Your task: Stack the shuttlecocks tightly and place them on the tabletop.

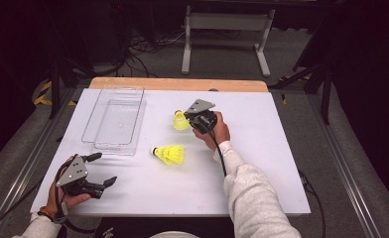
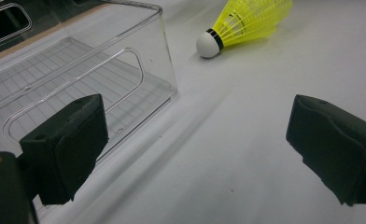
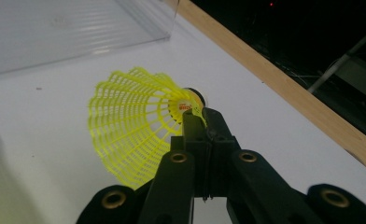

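High view had my right tool (image 1: 190,118) clamped on one yellow shuttlecock (image 1: 180,121) near the bench's (image 1: 262,163) middle, gripping the skirt edge near its cork, which pointed away from me. The clear bin (image 1: 114,119) lay to its left, long axis running away from me. My left tool (image 1: 103,169), jaws spread and empty, sat nearer the second shuttlecock (image 1: 168,154), whose cork pointed toward the bin.

The left claw (image 2: 195,154) is wide open above the white tabletop (image 2: 228,154). A clear plastic box (image 2: 78,70) is at ten o'clock. A yellow shuttlecock (image 2: 246,23) lies on its side at one o'clock.
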The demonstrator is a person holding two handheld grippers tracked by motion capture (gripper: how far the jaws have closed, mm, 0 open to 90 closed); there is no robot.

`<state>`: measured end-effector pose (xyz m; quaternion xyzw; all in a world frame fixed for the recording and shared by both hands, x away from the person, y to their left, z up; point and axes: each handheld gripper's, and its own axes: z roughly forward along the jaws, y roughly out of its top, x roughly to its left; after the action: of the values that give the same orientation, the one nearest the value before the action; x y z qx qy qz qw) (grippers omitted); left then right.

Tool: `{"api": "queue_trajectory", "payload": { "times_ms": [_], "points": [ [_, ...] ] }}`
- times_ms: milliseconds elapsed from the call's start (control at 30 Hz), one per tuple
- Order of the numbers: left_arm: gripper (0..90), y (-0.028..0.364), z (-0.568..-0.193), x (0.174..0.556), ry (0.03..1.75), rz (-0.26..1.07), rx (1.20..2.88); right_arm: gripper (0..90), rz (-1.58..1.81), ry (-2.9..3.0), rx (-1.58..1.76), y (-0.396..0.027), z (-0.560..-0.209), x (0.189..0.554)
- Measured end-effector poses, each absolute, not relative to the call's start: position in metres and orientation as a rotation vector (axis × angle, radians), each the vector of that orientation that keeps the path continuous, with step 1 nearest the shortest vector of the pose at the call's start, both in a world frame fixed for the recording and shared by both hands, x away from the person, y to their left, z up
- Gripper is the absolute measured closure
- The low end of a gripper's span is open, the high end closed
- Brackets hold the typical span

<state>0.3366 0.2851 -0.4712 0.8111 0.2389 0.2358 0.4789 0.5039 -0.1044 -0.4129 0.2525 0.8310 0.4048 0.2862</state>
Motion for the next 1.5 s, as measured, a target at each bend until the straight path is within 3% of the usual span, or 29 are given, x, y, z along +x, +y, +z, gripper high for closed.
{"api": "queue_trajectory", "payload": {
  "times_ms": [767, 1500],
  "points": [
    [6.4, 0.284, -0.472, 0.337, 0.591, 0.586, 1.981, 90.0, 1.200, 2.140, 0.688, -0.152, -0.398, 0.466],
    [6.2, 0.285, -0.471, 0.336, 0.585, 0.594, 1.982, 90.0, 1.260, 2.147, 0.560, -0.185, -0.397, 0.403]
  ]
}}
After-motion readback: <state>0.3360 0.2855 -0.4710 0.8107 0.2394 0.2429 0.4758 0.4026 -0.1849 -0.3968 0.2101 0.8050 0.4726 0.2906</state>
